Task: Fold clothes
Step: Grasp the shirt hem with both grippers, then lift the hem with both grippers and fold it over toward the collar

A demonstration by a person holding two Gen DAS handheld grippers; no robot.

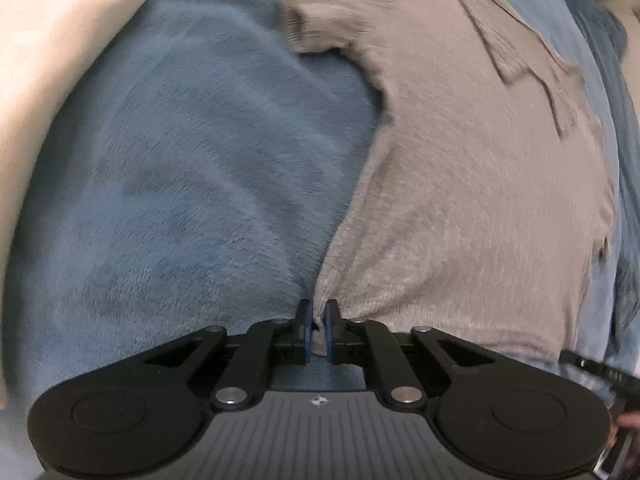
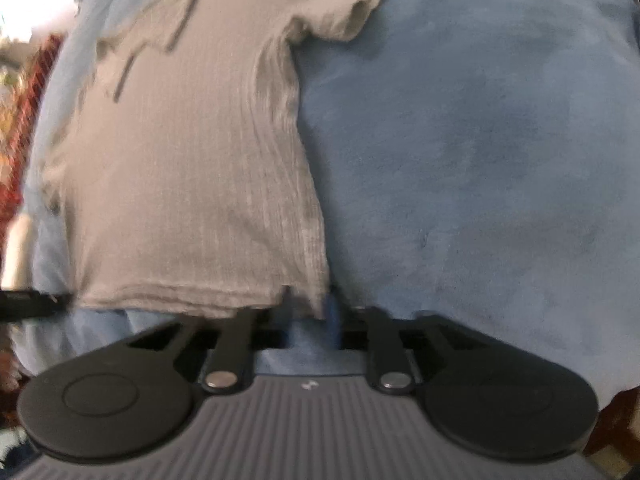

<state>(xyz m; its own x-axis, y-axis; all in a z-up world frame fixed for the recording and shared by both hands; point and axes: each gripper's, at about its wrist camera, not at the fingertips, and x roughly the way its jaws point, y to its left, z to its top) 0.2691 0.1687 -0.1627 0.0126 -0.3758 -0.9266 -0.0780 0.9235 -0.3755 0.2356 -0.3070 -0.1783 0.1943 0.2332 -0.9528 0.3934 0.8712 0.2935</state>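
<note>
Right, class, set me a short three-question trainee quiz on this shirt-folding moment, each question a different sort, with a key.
1. True or false: the left gripper is shut on the beige shirt.
2. Multiple choice: the shirt lies on A) a blue fleece blanket B) a wooden table C) a tiled floor.
3. Fill in: the right gripper pinches the shirt's near ____ corner, as its own camera shows it.

Key: 1 true; 2 A; 3 right.
</note>
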